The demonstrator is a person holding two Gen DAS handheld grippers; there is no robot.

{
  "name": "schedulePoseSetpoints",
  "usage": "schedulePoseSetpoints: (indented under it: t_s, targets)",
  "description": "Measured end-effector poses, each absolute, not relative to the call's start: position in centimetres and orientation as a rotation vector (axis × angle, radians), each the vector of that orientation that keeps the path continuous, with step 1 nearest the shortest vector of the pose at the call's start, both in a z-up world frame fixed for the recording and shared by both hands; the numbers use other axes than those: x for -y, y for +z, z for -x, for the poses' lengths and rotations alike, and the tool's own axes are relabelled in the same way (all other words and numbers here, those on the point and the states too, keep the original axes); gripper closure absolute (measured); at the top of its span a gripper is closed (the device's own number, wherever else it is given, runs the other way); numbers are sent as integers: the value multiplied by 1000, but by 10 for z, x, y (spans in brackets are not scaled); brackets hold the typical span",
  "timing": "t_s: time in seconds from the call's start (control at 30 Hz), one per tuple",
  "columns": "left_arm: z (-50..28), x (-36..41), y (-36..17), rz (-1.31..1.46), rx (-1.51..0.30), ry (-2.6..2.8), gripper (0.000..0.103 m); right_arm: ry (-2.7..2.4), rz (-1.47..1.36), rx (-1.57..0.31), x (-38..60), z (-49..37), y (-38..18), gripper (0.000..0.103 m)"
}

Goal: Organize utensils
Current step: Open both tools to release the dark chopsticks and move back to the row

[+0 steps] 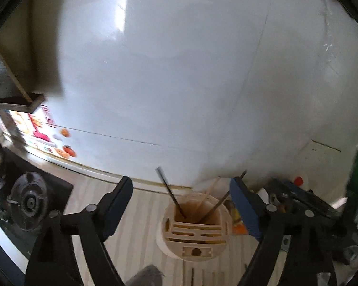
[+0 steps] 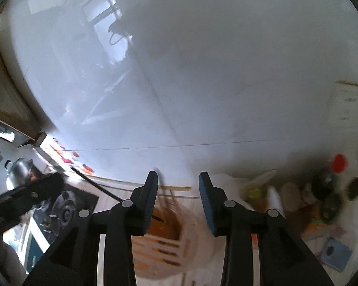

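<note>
Chopsticks lean in a holder on pale striped counter beneath white tiles, both jaws open, empty.

The utensil holder is pale cream outside, with a warm brown inside. The chopsticks standing in it are dark, almost black. The left claw is black with dark blue pads; the right claw is black with blue pads as well. The worktop shows light wood-look stripes. The wall is glossy white tile with thin grey joints. Far left, the stove burner is black. A bottle cap at right is bright red, and a small box near right is blue.
</note>
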State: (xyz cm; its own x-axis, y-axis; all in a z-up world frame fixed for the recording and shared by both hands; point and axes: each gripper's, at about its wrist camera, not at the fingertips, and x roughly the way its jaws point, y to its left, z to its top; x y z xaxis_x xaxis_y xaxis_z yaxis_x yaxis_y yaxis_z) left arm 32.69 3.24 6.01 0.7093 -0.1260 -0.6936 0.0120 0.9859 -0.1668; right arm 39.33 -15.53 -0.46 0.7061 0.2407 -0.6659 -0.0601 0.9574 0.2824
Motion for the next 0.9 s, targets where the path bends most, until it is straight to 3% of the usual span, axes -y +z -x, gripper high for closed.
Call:
schedulePoseSetpoints:
  t_s: [0.13,0.2,0.27,0.4,0.7,0.83,0.9]
  targets:
    - [-303,-39,48,138,-783,-16,0,80,-242,-741,178,-352,4,35]
    - [-292,-38,37,114,-794,14,0,49,-255,-738,190,-332,3,26]
    - [-282,-36,23,88,-820,37,0,23,-272,-735,200,-313,-3,10]
    - [-266,-32,-16,74,-884,49,0,-16,-293,-760,213,-284,-22,4]
    - [-229,-14,-118,22,-1089,116,0,-58,-281,-956,239,-238,-113,8]
    - [-218,1,-162,-24,-1183,100,1,-77,-267,-1078,254,-230,-160,39]
    - [-215,10,-182,-38,-1232,81,2,-79,-259,-1132,259,-229,-181,44]
